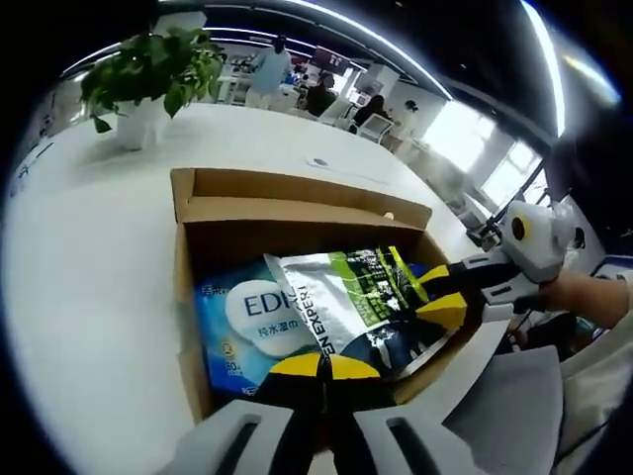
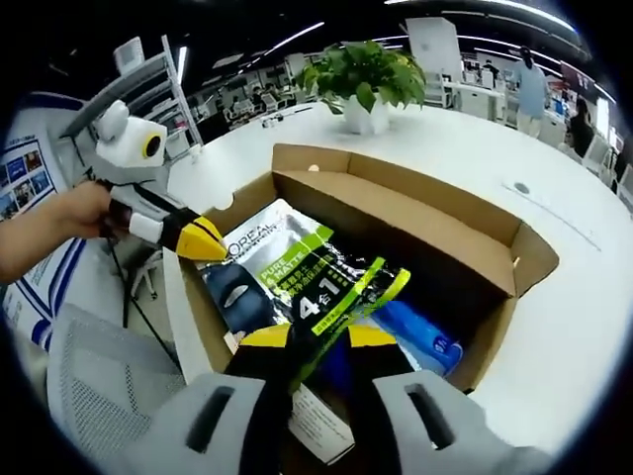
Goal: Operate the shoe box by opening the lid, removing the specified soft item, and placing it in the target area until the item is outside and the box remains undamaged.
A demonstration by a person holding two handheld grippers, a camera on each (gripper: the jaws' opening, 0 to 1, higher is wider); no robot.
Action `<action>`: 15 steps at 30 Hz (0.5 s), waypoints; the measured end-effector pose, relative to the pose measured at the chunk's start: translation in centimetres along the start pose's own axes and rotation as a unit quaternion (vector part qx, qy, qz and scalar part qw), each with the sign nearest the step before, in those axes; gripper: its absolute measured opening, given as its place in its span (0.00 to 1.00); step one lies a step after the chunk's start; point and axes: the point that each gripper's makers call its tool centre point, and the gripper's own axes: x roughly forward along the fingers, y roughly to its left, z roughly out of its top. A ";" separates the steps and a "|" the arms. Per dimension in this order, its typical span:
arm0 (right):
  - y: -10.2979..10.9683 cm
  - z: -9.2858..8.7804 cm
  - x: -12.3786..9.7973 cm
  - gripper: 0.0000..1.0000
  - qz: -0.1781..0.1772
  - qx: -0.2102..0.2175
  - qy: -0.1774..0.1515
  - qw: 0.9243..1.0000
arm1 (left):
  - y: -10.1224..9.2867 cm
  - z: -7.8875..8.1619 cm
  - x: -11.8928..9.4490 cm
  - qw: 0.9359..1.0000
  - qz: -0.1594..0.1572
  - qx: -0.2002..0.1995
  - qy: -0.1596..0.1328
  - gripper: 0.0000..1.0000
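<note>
Right gripper view: right gripper [image 2: 317, 341] clamps silver pouch [image 2: 297, 272]; left gripper [image 1: 323, 368] nearly closed

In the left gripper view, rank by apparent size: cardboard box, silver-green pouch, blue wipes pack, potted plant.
1. Cardboard box
2. Silver-green pouch
3. Blue wipes pack and potted plant: look alike; pack partly covered, plant farther away, so unranked.

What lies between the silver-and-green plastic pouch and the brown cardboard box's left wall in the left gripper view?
A blue wet-wipe pack lies flat there, between the pouch and the box wall, seen in the left gripper view.
</note>
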 end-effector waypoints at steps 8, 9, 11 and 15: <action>-0.4 0.5 -0.8 0.07 -0.012 -0.017 -0.013 1.000 | -0.4 0.3 -0.4 1.000 0.004 0.009 0.002 0.00; -0.5 0.7 -0.9 0.07 -0.012 -0.012 -0.015 1.000 | -0.5 0.4 -0.5 1.000 0.003 0.008 0.000 0.00; -0.6 1.0 -1.2 0.06 -0.015 -0.009 -0.022 1.000 | -0.7 0.6 -0.6 1.000 0.004 0.010 -0.002 0.00; -0.8 1.7 -2.0 0.04 -0.020 -0.009 -0.036 0.999 | -1.3 1.0 -0.6 1.000 0.006 0.023 -0.003 0.00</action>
